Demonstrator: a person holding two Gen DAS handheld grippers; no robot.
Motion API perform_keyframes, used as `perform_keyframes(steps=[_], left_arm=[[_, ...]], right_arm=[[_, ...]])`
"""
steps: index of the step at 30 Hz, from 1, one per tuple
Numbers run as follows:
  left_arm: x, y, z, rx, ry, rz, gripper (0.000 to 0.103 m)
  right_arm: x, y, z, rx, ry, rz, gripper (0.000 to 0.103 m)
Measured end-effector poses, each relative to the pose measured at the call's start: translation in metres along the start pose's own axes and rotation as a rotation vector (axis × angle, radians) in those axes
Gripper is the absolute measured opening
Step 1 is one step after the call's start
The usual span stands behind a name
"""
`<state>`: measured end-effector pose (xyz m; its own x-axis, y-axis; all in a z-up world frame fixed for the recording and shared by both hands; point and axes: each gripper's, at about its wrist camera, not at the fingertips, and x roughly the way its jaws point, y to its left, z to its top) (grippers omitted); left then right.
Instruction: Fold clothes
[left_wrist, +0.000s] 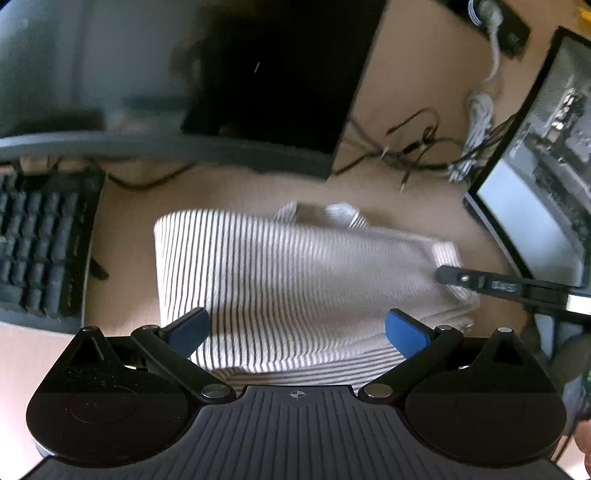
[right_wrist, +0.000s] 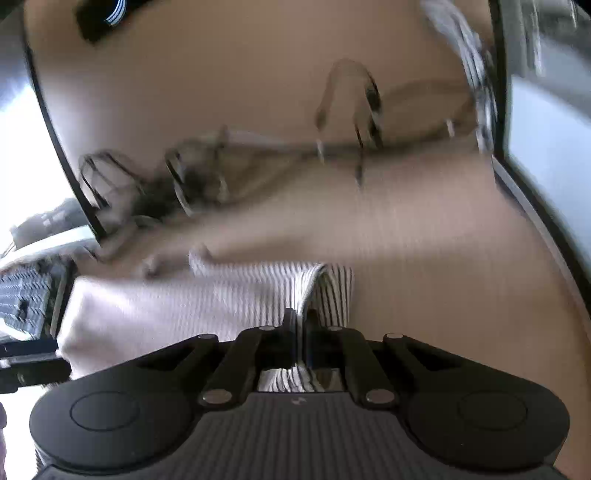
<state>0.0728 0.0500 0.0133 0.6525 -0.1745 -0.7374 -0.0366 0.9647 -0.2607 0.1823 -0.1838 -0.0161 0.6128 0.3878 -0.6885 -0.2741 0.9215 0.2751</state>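
Observation:
A white garment with thin dark stripes (left_wrist: 280, 266) lies folded on the tan desk (left_wrist: 388, 103). My left gripper (left_wrist: 295, 330) is open, its blue pads (left_wrist: 404, 334) spread over the garment's near edge, holding nothing. My right gripper (right_wrist: 301, 321) is shut on a fold of the striped garment (right_wrist: 207, 299) at its right edge. In the left wrist view the right gripper's black fingers (left_wrist: 454, 276) reach in from the right onto the garment's right end.
A black keyboard (left_wrist: 40, 240) lies left of the garment. A black monitor (left_wrist: 280, 74) stands behind it, another screen (left_wrist: 539, 206) at the right. Tangled cables (left_wrist: 417, 147) and a power strip (left_wrist: 495, 22) lie at the back of the desk.

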Motion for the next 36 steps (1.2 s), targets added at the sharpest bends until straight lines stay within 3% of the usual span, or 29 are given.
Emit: perform_keyframes(steps=[1, 5, 8, 11, 14, 19, 24, 28, 36], left_arm=[[0.002, 0.001, -0.001, 0.0, 0.007, 0.0, 0.103], [0.005, -0.001, -0.001, 0.016, 0.017, 0.001, 0.103], [0.006, 0.001, -0.003, 0.021, 0.02, -0.004, 0.103], [0.009, -0.001, -0.005, 0.028, 0.024, -0.006, 0.103], [0.011, -0.005, -0.005, 0.044, 0.03, -0.001, 0.103], [0.015, -0.014, -0.006, 0.072, 0.04, -0.005, 0.103], [0.02, -0.028, -0.009, 0.104, 0.046, -0.042, 0.103], [0.023, -0.037, -0.015, 0.147, 0.035, -0.019, 0.103], [0.009, -0.022, -0.015, 0.08, 0.05, -0.051, 0.103]], right_arm=[[-0.003, 0.0, 0.001, 0.001, -0.008, -0.001, 0.007], [-0.024, 0.009, 0.008, -0.049, -0.09, -0.05, 0.031], [-0.044, 0.018, 0.009, -0.05, -0.146, 0.02, 0.039], [-0.043, 0.031, -0.006, -0.038, -0.099, 0.135, 0.056], [-0.02, 0.04, -0.033, -0.057, 0.007, 0.112, 0.056], [-0.025, 0.039, -0.046, -0.138, -0.007, 0.075, 0.053], [-0.035, 0.028, -0.048, -0.135, -0.016, 0.041, 0.05], [-0.038, 0.028, -0.052, -0.146, -0.014, 0.024, 0.05], [-0.039, 0.032, -0.056, -0.184, -0.004, 0.011, 0.051]])
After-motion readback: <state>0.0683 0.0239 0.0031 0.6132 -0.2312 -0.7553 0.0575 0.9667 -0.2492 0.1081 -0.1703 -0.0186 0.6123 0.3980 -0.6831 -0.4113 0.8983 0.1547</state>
